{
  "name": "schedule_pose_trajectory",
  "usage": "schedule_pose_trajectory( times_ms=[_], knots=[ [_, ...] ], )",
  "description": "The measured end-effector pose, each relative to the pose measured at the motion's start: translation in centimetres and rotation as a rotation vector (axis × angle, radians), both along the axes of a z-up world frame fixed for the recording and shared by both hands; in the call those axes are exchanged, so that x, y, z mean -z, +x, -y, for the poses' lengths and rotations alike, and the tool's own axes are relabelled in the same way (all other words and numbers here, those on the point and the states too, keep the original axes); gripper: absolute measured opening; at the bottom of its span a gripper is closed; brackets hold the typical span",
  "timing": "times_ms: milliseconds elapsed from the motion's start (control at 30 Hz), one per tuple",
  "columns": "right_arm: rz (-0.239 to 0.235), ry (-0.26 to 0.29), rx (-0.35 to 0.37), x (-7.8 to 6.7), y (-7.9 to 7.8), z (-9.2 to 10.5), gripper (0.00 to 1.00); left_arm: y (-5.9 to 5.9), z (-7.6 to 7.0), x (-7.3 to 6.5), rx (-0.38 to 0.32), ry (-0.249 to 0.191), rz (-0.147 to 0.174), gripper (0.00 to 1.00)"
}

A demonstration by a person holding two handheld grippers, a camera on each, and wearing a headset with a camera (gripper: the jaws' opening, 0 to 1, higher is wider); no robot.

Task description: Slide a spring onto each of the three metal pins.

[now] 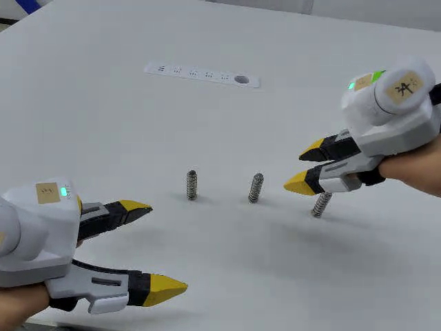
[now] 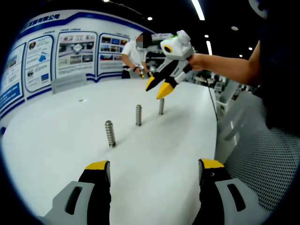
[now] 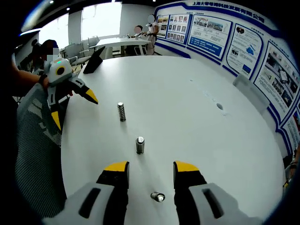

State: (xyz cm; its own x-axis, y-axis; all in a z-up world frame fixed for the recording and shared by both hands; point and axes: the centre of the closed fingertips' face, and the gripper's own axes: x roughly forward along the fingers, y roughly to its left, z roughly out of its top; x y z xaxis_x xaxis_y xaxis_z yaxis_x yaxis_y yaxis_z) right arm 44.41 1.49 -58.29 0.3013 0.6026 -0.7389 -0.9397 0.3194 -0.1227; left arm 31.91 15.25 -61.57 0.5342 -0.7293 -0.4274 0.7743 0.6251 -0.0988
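Observation:
Three metal pins stand in a row on the white table, each with a spring around it: a left one (image 1: 191, 185), a middle one (image 1: 255, 187) and a right one (image 1: 321, 204). My right gripper (image 1: 306, 167) hovers just above the right pin (image 3: 157, 197), open and holding nothing. My left gripper (image 1: 153, 248) is open near the front left of the table, apart from the left pin (image 2: 110, 133). The middle pin (image 2: 138, 115) and the far pin (image 2: 161, 106) stand beyond it, and the right gripper (image 2: 158, 86) hangs over them.
A white power strip (image 1: 201, 74) lies flat at the back of the table (image 1: 103, 138). The table's front edge runs close below my left gripper. Wall posters and people stand in the room's background.

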Motion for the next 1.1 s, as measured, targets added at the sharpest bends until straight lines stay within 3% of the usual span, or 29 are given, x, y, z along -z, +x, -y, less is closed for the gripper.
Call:
schedule_pose_trajectory(
  times_ms=[267,633,1100],
  knots=[
    [-0.004,0.065,0.055,0.5,-0.6,2.4,0.49,-0.1,0.1,0.2,0.009,0.003,-0.007,0.79],
    [-0.028,0.126,0.112,2.1,-2.5,5.0,0.52,-0.1,0.2,0.2,0.010,0.004,-0.011,0.79],
    [-0.005,0.261,0.157,1.9,-4.7,6.8,0.57,0.7,-0.4,-0.1,-0.019,-0.005,0.003,0.80]
  ],
)
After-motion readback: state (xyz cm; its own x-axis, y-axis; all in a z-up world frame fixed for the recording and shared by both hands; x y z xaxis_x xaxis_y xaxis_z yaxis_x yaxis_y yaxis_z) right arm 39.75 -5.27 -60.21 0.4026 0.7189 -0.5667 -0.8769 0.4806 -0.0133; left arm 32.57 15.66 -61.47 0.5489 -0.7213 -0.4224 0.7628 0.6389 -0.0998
